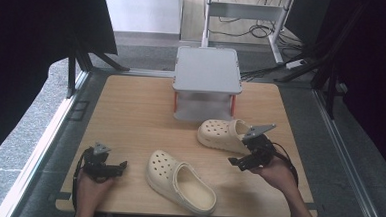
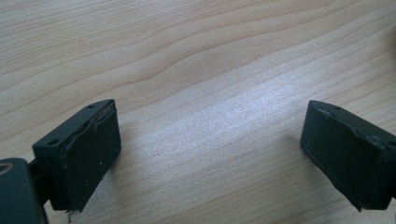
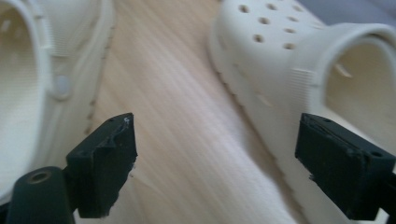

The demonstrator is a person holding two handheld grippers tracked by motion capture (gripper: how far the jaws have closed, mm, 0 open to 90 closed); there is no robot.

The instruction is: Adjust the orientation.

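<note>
The left tongs [image 1: 109, 167] rested at the near left of the wooden worktop [image 1: 130, 115], jaws spread wide over bare wood and holding nothing. Near the middle, close to the front edge, lay one cream clog [image 1: 179, 180]. Further right and farther back, just in front of a grey stand [image 1: 208, 69], lay the second clog [image 1: 219, 133]. The right tongs [image 1: 241, 162] hovered just beside its heel, jaws wide apart and empty.
</note>
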